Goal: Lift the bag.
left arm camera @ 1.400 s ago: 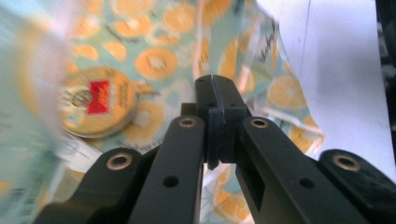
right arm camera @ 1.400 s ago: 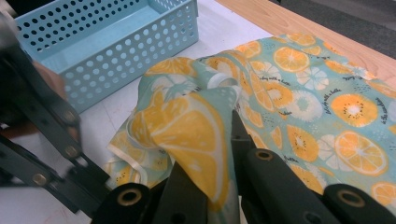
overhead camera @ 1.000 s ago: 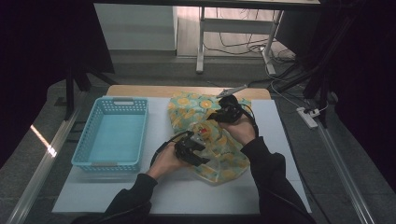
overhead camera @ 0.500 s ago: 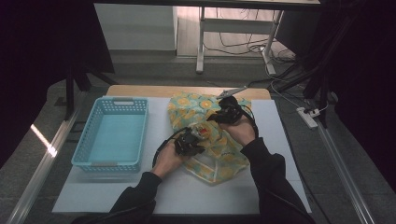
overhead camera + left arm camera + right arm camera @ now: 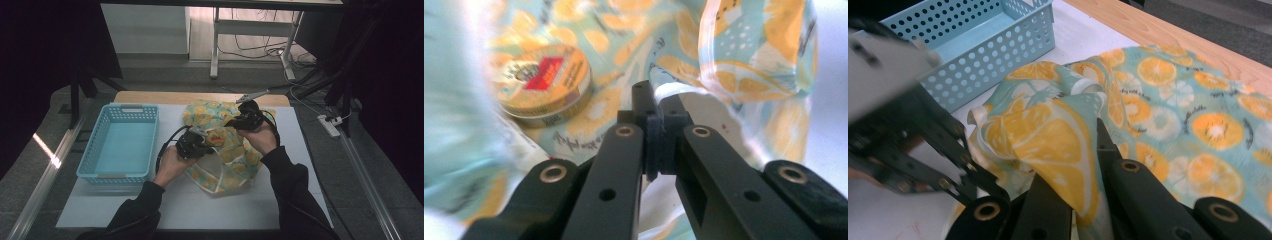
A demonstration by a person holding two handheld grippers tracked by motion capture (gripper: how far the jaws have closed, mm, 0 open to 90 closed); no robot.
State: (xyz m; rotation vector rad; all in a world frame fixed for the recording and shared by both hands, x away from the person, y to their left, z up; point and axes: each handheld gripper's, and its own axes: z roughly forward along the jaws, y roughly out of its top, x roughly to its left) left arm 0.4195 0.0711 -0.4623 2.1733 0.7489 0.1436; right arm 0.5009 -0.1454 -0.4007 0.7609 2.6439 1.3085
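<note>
A teal cloth bag printed with orange slices lies on the white table. My left gripper is shut on the bag's white-edged rim and holds it lifted off the table. Past the jaws, a round yellow tin with a red label lies inside the bag. My right gripper is shut on a bunched fold of the bag, and the cloth drapes over its jaws. The left gripper shows close at the left of the right gripper view.
A light blue perforated basket stands on the table left of the bag, and appears again in the right gripper view. A wooden strip runs along the table's far edge. Cables and table legs lie on the floor beyond.
The left hand has risen and moved away from the person, taking the bag's rim with it. The bag's near part has lifted and its mouth has widened. The right hand has kept still.
</note>
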